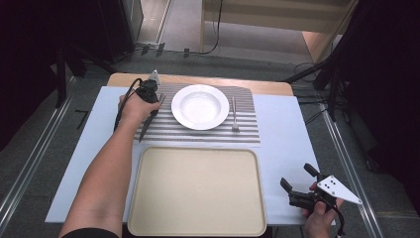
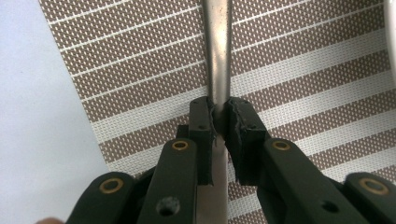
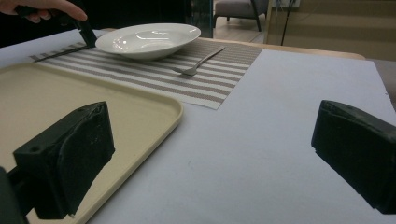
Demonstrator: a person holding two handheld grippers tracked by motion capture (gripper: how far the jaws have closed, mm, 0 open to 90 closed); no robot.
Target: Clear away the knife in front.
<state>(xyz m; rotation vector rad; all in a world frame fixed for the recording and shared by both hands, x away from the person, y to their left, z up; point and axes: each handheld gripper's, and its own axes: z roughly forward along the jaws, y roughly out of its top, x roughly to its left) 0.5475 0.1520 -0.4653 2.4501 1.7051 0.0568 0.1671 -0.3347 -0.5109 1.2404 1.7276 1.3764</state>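
Closest in: fingers (image 2: pixel 201 126) of the left gripper (image 2: pixel 219 121) clenched on the knife (image 2: pixel 218 60), pinching its narrow metal shaft from both sides. Knife flat on the striped placemat (image 2: pixel 140 70), just left of the plate (image 1: pixel 200 106), running toward the tray (image 1: pixel 198 193).

Likely trouble:
- Thin hold on smooth, rounded metal; could twist or slide out once lifted, the long unsupported end acting as a lever.
- Could drag the placemat along if pulled sideways instead of raised, shifting plate and fork (image 1: pixel 234 115) with it.
- Could clip the plate rim if swung to the right; plate sits just beside the knife.
- Could catch the tray's raised edge if carried low toward the person.

Around:
- Plate at the middle of the placemat, empty, upright.
- Fork on the far side of the plate, near it but apart, well clear of the knife.
- Tray bare, between placemat and person, its far rim close to the placemat's near edge.
- Right gripper (image 1: pixel 297 175) at the near right corner of the tabletop (image 1: pixel 282 144), fingers released and spread wide, nothing between them, well apart from everything else.

Nothing in the way straight above the knife.
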